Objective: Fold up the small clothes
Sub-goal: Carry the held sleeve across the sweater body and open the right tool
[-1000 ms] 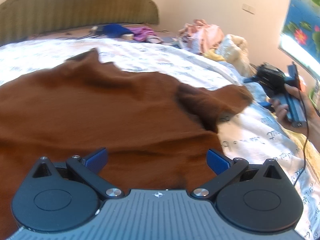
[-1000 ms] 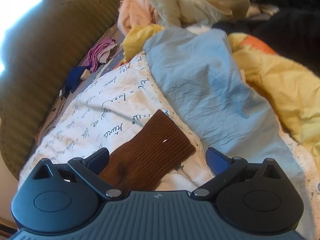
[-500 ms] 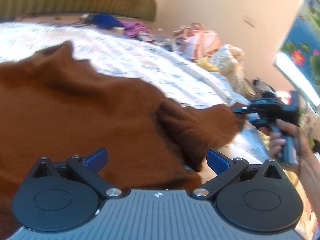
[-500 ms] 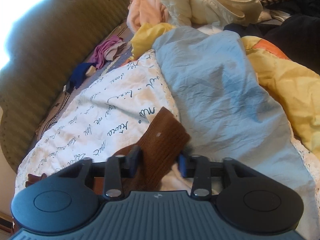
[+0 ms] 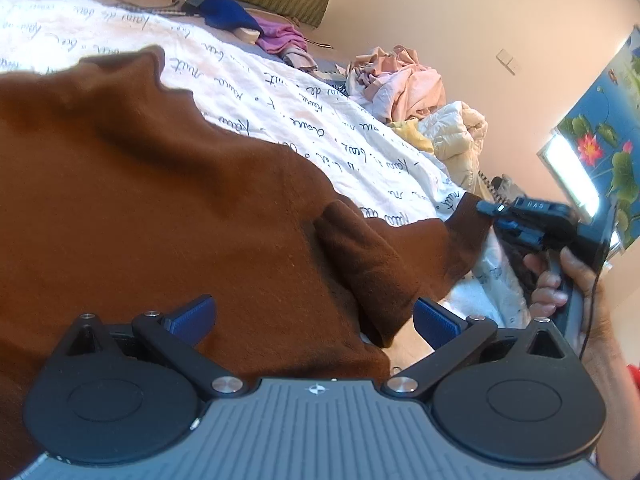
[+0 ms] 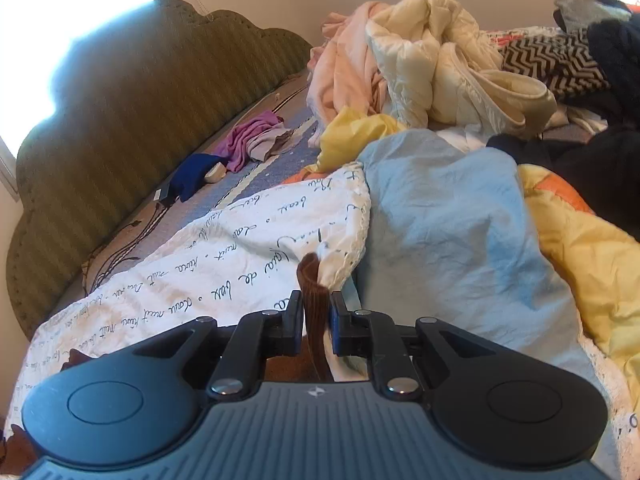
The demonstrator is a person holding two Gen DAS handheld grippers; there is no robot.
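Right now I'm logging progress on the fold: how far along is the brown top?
Barely begun. Done: the brown top lies spread on the script-print sheet. In hand: the right gripper is shut on the sleeve cuff, lifting it; the left gripper hovers open over the body. Left: every fold; none visible.

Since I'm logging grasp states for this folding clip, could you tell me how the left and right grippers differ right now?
The left gripper is open, its blue pads spread wide over the brown garment and gripping nothing; the right gripper is shut on the sleeve cuff. The left hovers above the garment's body, while the right sits at its far sleeve end, the cuff standing up between its fingers. Both are the same black handheld design.
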